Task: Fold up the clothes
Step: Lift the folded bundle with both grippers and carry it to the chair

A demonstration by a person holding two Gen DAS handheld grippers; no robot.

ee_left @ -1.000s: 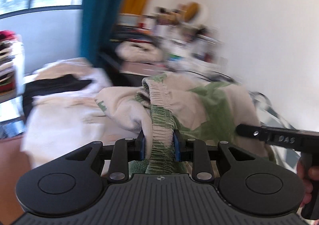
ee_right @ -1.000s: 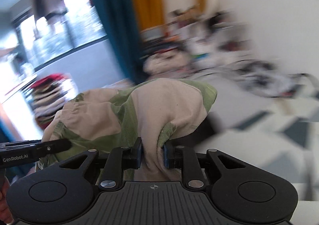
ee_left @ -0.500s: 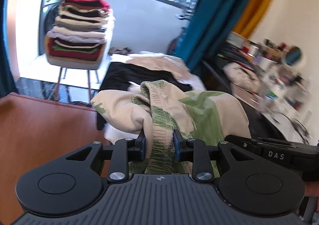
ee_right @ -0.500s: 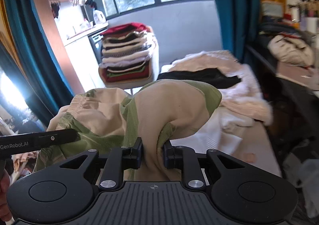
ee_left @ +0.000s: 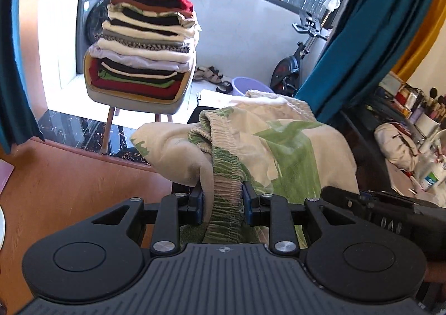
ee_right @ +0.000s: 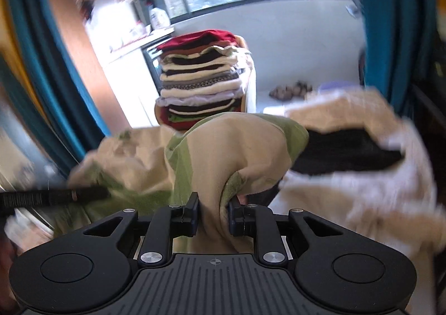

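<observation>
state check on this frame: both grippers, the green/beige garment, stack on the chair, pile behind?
left gripper: shut on the garment's elastic waistband
right gripper: shut on a bunched fold of the garment
green and beige garment: folded over, lifted, held between both grippers
clothes stack: folded, piled on the chair
chair: upright, carrying the stack
unfolded pile: loose, crumpled, black piece on top

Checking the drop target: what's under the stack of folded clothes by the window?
The stack of folded clothes sits on a grey stool with a yellow-trimmed seat and pale legs. The clothes cover the seat top, so anything lying between them cannot be seen.
</observation>
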